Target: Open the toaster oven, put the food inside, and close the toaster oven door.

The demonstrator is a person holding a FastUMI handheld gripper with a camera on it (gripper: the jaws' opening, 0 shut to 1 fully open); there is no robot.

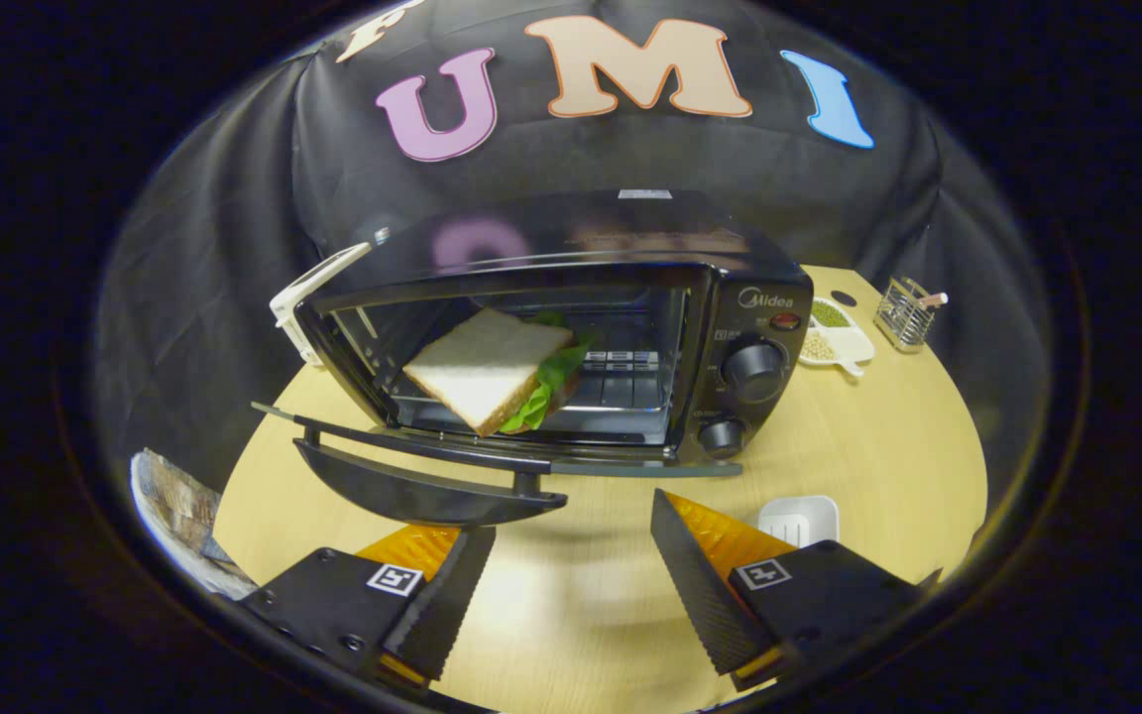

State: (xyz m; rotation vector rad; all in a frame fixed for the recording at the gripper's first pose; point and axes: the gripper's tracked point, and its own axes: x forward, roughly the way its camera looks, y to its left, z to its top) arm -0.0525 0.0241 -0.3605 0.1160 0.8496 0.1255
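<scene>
Gripper view showed the gripper [571,585] open and empty above the table [878,466]. The sandwich [487,369] lay inside the oven [571,337]. The lowered door [422,476], its handle running crosswise, hung just ahead of the left finger, awaiting an upward push.

The tongs [571,585] stood wide open, their two fingers [442,600] spread well apart with nothing between them. Both fingers pointed forward and angled slightly inward, touching nothing and gripping nothing.
</scene>
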